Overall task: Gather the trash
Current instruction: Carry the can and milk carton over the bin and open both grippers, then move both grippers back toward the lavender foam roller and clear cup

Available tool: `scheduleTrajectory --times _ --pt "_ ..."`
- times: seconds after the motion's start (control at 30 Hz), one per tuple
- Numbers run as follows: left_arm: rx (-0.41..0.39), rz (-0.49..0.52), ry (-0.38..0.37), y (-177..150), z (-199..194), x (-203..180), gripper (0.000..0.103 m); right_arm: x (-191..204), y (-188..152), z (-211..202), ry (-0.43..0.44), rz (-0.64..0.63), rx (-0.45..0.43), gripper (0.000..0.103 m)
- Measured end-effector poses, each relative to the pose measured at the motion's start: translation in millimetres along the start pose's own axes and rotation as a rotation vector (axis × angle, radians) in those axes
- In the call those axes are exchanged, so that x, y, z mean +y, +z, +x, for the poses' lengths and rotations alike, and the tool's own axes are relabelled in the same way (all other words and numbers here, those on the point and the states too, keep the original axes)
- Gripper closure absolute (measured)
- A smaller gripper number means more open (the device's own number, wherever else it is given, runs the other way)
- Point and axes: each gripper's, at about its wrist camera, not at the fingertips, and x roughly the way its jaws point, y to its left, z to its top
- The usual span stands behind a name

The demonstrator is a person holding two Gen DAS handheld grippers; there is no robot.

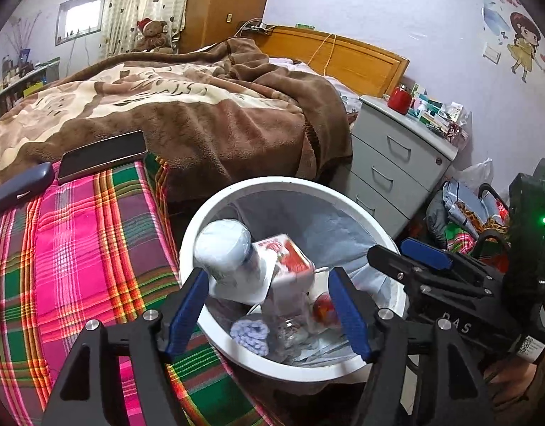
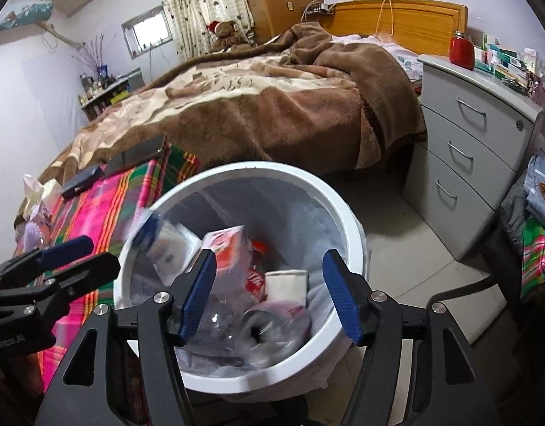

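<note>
Both my tools hang over the round white plastic trash bin [image 1: 201,227], lined with a pale grey bag, standing on the floor. My left gripper [image 1: 269,305] has its 2 blue-padded fingers spread wide with nothing between them. My right gripper [image 2: 269,294] is spread just as wide and also holds nothing. In the left wrist view the right gripper sits just beside the bin's right rim; in the right wrist view the left gripper sits near the bin's left rim, over the cloth.

For room: the bin's left rim is tight against the pink, green and orange plaid cloth [image 1: 77,248]. Behind the bin the bed under a brown and cream fleece blanket [image 1: 187,106] drops close to the far rim. To the right, bare pale floor [image 2: 407,234] separates the bin from the grey 3-drawer cabinet [image 2: 478,135].

Inside the bin I see trash piled loosely: a pale blue and white round-topped package [image 1: 226,252] tilted against the left wall, a red and white carton [image 1: 290,259] touching it, a small blue knitted roll [image 1: 249,333] low at the near side, and clear crumpled plastic [image 2: 237,333] at the bottom. The package is blurred in the right wrist view.

A dark smartphone [image 1: 102,156] and a dark blue case [image 1: 22,186] lie on the plaid cloth, well apart from the bin.
</note>
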Motion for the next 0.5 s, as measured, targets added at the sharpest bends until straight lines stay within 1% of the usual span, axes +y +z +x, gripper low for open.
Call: scheduleTrajectory --times 0.27,0.5 --pt "-0.026 -0.014 0.003 -5 -17 6 0.033 8 -1 -7 0.009 -0.004 -0.022 0.039" --pt "-0.061 -0.041 0.034 -14 -40 22 0.033 22 -2 -11 0.036 -0.016 -0.036 0.039"
